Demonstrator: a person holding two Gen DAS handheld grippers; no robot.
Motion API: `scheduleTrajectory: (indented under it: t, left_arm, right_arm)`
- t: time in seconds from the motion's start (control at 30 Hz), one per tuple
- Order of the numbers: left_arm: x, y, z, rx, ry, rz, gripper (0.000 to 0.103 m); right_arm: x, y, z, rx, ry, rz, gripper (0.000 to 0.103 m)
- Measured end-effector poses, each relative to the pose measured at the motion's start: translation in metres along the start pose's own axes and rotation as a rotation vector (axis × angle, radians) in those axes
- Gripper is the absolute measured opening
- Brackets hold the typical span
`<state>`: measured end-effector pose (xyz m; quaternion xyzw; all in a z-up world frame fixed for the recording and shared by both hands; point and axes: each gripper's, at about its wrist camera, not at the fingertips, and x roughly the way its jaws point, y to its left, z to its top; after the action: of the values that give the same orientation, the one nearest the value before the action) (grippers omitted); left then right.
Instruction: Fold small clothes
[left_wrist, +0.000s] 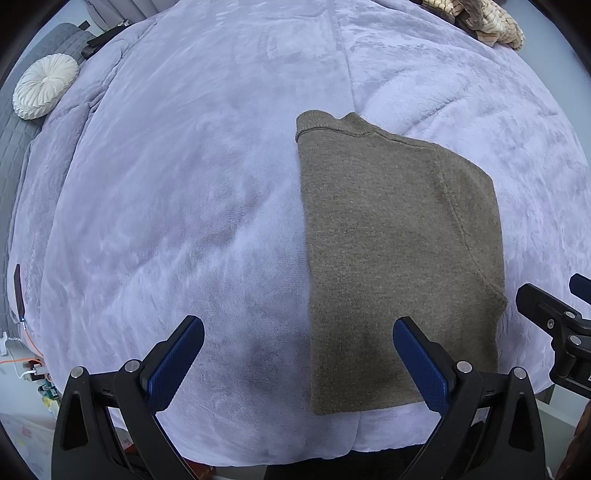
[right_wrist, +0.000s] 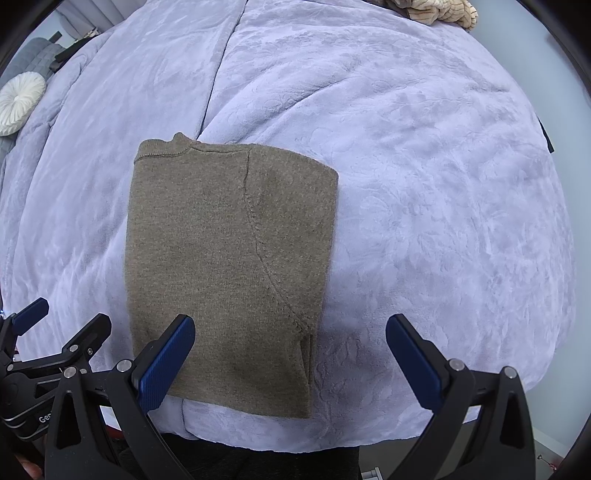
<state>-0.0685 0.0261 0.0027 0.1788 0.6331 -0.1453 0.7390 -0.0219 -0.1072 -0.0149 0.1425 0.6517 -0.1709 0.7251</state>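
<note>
Folded sweater (left_wrist: 399, 258) lies flat on blanket (left_wrist: 184, 184), ahead of both tools. Left gripper (left_wrist: 297, 336) and right gripper (right_wrist: 290, 334) gape wide, empty.

Lilac plush bed (right_wrist: 424, 166), folded olive sweater (right_wrist: 229, 266), round cushion (left_wrist: 44, 85)

A folded sweater (right_wrist: 229, 266) lies flat on a blanket (right_wrist: 424, 184) covering a bed. Both grippers hover above its near edge, the left gripper (left_wrist: 297, 354) beside the right gripper (right_wrist: 290, 354). A round cushion (left_wrist: 44, 86) sits far left, a plush toy (left_wrist: 476, 18) far behind.
</note>
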Motion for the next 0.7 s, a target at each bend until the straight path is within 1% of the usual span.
scheduleTrajectory:
  t: [0.7]
  left_arm:
    - [-0.0001,0.0010,-0.0004,-0.001,-0.002,0.009,0.103]
  right_arm:
    - [0.0004,0.0011,-0.0012,-0.001,0.001,-0.002,0.103]
